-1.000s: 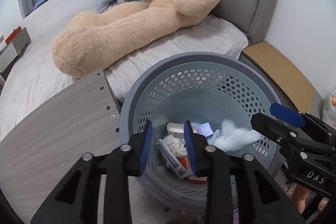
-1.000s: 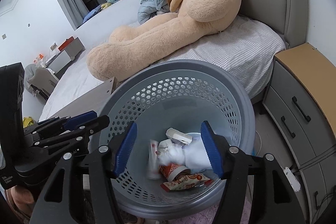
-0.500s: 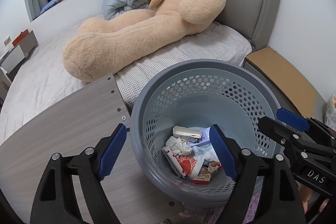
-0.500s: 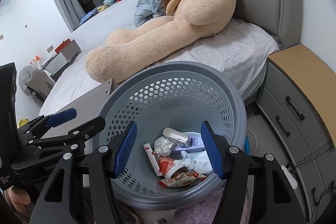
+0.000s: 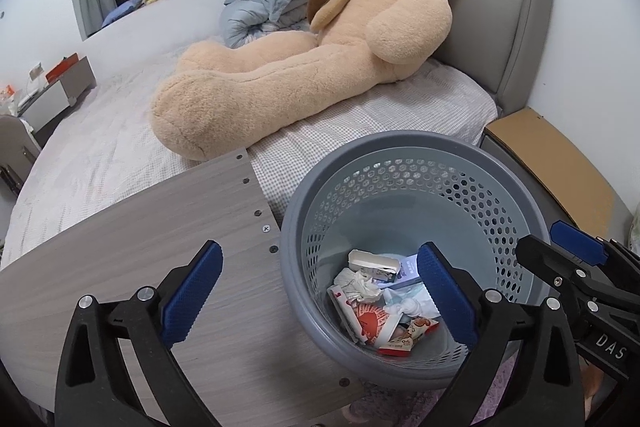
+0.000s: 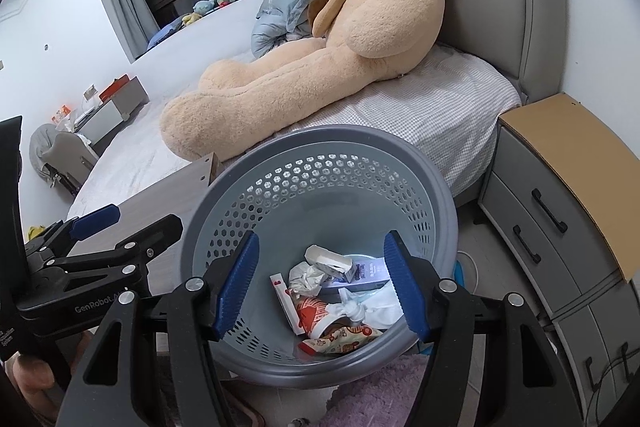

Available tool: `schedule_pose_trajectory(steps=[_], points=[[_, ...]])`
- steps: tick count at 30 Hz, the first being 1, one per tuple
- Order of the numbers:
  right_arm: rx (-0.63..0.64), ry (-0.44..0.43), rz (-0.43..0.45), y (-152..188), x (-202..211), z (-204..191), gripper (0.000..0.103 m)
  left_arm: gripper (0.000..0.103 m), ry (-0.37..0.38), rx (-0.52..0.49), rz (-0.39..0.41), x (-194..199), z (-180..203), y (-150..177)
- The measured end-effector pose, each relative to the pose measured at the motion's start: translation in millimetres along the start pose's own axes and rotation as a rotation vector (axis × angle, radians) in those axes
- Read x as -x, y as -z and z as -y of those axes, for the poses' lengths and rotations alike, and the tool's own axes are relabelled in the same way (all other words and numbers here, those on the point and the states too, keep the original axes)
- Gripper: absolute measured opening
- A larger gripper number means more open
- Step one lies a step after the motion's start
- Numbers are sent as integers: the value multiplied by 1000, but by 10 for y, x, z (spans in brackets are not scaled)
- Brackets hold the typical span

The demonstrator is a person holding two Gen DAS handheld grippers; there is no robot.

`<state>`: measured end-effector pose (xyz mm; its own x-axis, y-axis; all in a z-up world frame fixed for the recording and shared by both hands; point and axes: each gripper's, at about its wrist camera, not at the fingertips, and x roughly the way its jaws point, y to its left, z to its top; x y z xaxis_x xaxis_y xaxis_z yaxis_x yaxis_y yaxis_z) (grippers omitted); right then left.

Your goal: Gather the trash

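A grey perforated basket (image 5: 400, 141) (image 6: 340, 135) stands on the floor beside the bed. In its bottom lies trash (image 5: 380, 307) (image 6: 336, 307): a crumpled tissue (image 5: 360, 283), red-and-white wrappers, small boxes and a knotted white tissue (image 6: 372, 307). My left gripper (image 5: 319, 250) hangs over the basket's left rim; its jaws are opening wide, with nothing between them. My right gripper (image 6: 321, 239) hovers above the basket's mouth, open and empty. Each gripper also shows at the edge of the other's view: the right gripper (image 5: 560, 247) and the left gripper (image 6: 120, 227).
A grey wooden board (image 5: 140, 227) lies left of the basket against the bed. A big teddy bear (image 5: 320, 67) stretches along the mattress. A nightstand with drawers (image 6: 560, 195) stands to the right. A pink rug (image 6: 380, 391) lies under the basket's near side.
My left jaws went from narrow to wide and drew back from the basket. A white tissue that was in mid-air by the right gripper now lies among the trash.
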<state>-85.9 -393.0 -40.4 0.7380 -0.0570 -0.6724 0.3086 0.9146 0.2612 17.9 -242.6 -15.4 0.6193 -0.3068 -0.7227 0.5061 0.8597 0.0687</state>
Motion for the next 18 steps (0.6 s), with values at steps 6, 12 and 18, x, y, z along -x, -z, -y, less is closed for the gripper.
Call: schedule_pose_trajectory(steps=[6,12,18], points=[[21,20,4,4,20,-63,62,97,-11,16,-1,27,-42,-1],[26,21,5,12,32,-90,62,97,-23,35,-2,39,-87,-3],[19,26,11,2,49,-98,62,97,-30,37,4,64,-94,1]])
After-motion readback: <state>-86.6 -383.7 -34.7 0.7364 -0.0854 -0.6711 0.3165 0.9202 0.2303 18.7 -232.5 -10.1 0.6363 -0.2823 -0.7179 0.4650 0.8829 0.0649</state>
